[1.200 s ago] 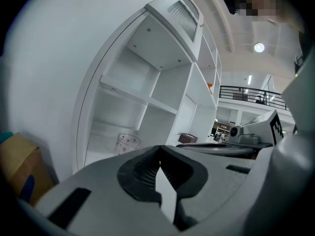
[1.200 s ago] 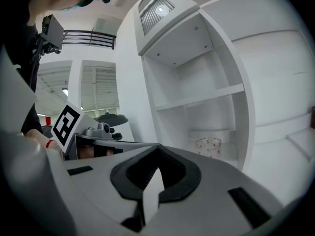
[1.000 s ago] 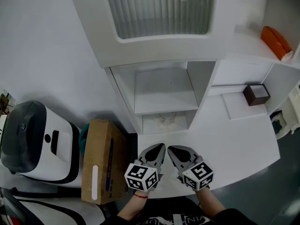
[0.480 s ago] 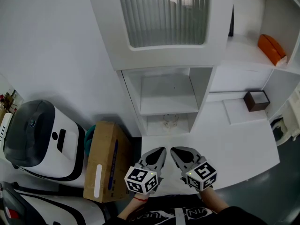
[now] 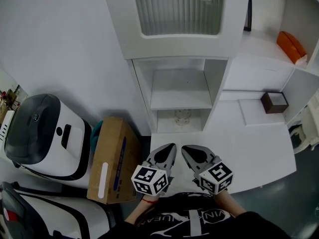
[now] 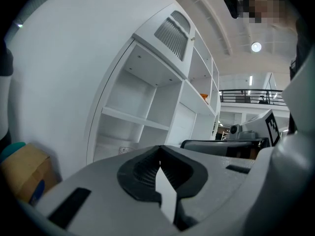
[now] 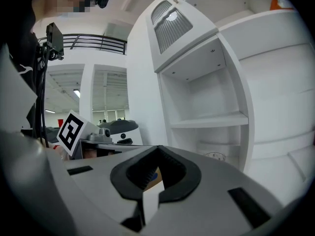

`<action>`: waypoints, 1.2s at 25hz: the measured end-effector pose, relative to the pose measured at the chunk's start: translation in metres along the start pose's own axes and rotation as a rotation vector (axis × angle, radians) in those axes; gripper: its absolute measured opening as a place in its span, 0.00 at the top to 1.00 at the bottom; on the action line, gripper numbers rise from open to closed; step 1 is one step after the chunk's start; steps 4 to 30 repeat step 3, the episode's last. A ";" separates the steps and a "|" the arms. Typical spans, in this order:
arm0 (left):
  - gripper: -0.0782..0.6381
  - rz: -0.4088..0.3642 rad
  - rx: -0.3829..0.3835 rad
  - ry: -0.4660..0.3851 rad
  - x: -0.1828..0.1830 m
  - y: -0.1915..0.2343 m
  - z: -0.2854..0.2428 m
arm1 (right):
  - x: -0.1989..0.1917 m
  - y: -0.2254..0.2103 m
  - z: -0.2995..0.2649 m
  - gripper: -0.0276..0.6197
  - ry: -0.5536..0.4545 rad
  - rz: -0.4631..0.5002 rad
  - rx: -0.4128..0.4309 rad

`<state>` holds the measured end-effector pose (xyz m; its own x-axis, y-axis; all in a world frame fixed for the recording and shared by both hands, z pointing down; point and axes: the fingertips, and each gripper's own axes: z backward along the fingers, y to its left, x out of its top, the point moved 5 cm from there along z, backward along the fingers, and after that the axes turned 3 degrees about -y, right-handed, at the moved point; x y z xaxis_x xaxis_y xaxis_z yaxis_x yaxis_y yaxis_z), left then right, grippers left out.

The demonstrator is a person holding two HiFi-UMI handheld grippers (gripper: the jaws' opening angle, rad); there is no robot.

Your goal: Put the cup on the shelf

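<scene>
Cup (image 5: 182,117) sits in shelf (image 5: 182,101); only head view shows brown box (image 5: 274,102).

– Where's the cup (image 5: 182,117)?
– In the lower open compartment of the white shelf (image 5: 182,99), right under the middle board, at the desk's far edge. It sits near the middle of that compartment, towards the back.
– What does it look like?
– Small, clear glass, with a faint pattern. It seems to stand upright, mouth up, though it is too small to be sure.
– And the board above it?
– Flat, white, bare.
</scene>
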<state>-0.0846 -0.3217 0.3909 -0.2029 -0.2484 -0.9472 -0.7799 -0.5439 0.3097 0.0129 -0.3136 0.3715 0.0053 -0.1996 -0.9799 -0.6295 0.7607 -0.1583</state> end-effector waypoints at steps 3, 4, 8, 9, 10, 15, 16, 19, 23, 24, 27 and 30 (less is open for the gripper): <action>0.88 -0.010 -0.006 0.001 0.000 -0.004 0.000 | -0.001 0.000 0.004 0.95 -0.006 -0.005 -0.003; 0.88 -0.010 -0.006 0.001 0.000 -0.004 0.000 | -0.001 0.000 0.004 0.95 -0.006 -0.005 -0.003; 0.88 -0.010 -0.006 0.001 0.000 -0.004 0.000 | -0.001 0.000 0.004 0.95 -0.006 -0.005 -0.003; 0.88 -0.010 -0.006 0.001 0.000 -0.004 0.000 | -0.001 0.000 0.004 0.95 -0.006 -0.005 -0.003; 0.88 -0.010 -0.006 0.001 0.000 -0.004 0.000 | -0.001 0.000 0.004 0.95 -0.006 -0.005 -0.003; 0.88 -0.010 -0.006 0.001 0.000 -0.004 0.000 | -0.001 0.000 0.004 0.95 -0.006 -0.005 -0.003; 0.88 -0.010 -0.006 0.001 0.000 -0.004 0.000 | -0.001 0.000 0.004 0.95 -0.006 -0.005 -0.003; 0.88 -0.010 -0.006 0.001 0.000 -0.004 0.000 | -0.001 0.000 0.004 0.95 -0.006 -0.005 -0.003; 0.88 -0.010 -0.006 0.001 0.000 -0.004 0.000 | -0.001 0.000 0.004 0.95 -0.006 -0.005 -0.003; 0.88 -0.010 -0.006 0.001 0.000 -0.004 0.000 | -0.001 0.000 0.004 0.95 -0.006 -0.005 -0.003; 0.88 -0.010 -0.006 0.001 0.000 -0.004 0.000 | -0.001 0.000 0.004 0.95 -0.006 -0.005 -0.003; 0.88 -0.010 -0.006 0.001 0.000 -0.004 0.000 | -0.001 0.000 0.004 0.95 -0.006 -0.005 -0.003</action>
